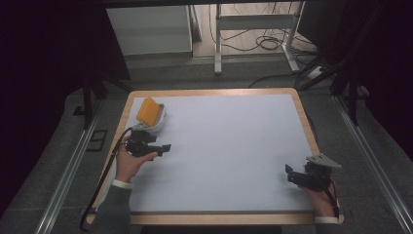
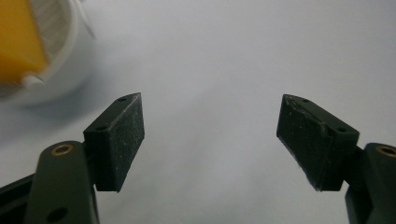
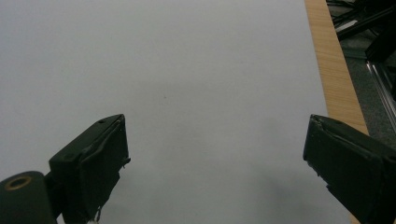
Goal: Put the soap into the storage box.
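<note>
A white round holder [image 1: 157, 122] with an orange-yellow block [image 1: 148, 111] standing in it sits at the table's far left; in the left gripper view the same white holder [image 2: 60, 70] and yellow block [image 2: 16, 39] fill the upper left corner. My left gripper [image 1: 165, 146] lies just in front of the holder, open, with bare table between its jaws [image 2: 210, 135]. My right gripper [image 1: 290, 174] rests near the front right corner, jaws wide apart and nothing between them [image 3: 215, 158].
The light grey table top [image 1: 229, 146] has a wooden rim [image 1: 304, 122]; the rim's right edge [image 3: 334, 65] runs close beside my right gripper. Beyond the table are a metal stand, floor cables and a white cabinet [image 1: 151, 29].
</note>
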The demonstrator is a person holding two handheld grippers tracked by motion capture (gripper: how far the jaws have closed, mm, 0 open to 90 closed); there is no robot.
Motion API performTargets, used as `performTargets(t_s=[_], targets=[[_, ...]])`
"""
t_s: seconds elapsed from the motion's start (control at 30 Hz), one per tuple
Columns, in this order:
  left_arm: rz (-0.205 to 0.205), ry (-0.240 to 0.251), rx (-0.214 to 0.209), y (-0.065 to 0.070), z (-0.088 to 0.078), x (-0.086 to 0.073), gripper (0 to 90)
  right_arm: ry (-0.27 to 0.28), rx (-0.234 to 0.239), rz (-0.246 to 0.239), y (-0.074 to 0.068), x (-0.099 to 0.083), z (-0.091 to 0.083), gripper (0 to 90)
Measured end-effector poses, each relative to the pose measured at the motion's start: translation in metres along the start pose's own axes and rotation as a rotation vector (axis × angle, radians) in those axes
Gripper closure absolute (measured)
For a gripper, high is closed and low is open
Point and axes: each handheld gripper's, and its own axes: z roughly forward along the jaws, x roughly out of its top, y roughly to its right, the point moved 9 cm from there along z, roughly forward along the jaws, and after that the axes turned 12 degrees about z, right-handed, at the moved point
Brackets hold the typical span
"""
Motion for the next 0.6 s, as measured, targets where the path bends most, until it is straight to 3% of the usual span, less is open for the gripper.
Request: performTargets(t_s=[0.13, 0.23, 0.33, 0.6], targets=[[0.011, -0.005, -0.001, 0.009, 0.003, -0.013, 24.2, 0.006, 0.000, 0.001, 0.000, 0.001, 0.000, 6.7], [-0.042, 0.014, -0.018, 0.009, 0.004, -0.019, 24.2, 0.009, 0.003, -0.007, -0.001, 0.001, -0.001, 6.7], [-0.032, -0.009, -0.009, 0.005, 0.005, -0.024, 24.4, 0.013, 0.005, -0.011, -0.003, 0.001, -0.001, 6.7], [-0.049, 0.020, -0.018, 0.004, 0.004, -0.022, 25.1, 0.055, 0.021, -0.014, -0.008, 0.006, -0.005, 6.7]])
